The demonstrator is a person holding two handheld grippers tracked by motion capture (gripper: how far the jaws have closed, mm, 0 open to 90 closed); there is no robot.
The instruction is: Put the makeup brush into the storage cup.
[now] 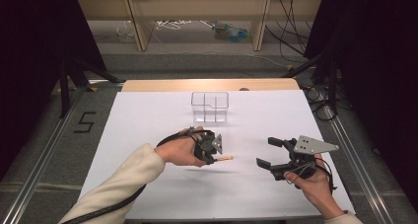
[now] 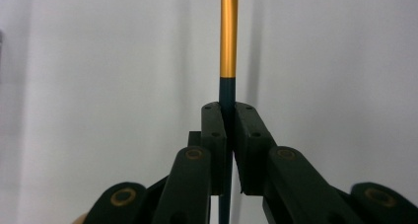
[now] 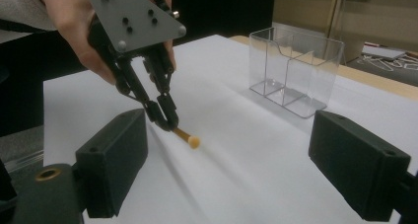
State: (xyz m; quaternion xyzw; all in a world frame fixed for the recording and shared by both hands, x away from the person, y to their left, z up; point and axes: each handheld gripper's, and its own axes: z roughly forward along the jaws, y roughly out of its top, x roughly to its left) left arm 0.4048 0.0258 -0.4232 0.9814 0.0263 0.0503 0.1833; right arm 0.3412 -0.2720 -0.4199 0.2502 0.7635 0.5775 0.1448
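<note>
My left gripper is shut on a thin makeup brush with a dark handle, a gold ferrule and a pale tip. It hangs just above the white table, tip pointing right in the high view. In the right gripper view the left gripper pinches the brush low over the sheet. My right gripper stands open at the right, its jaws wide apart with nothing between them. A clear plastic organizer with compartments stands farther back.
The white sheet covers the table, with a wooden edge at the back. Shelves with cables and small items lie beyond. Metal rails run along both sides.
</note>
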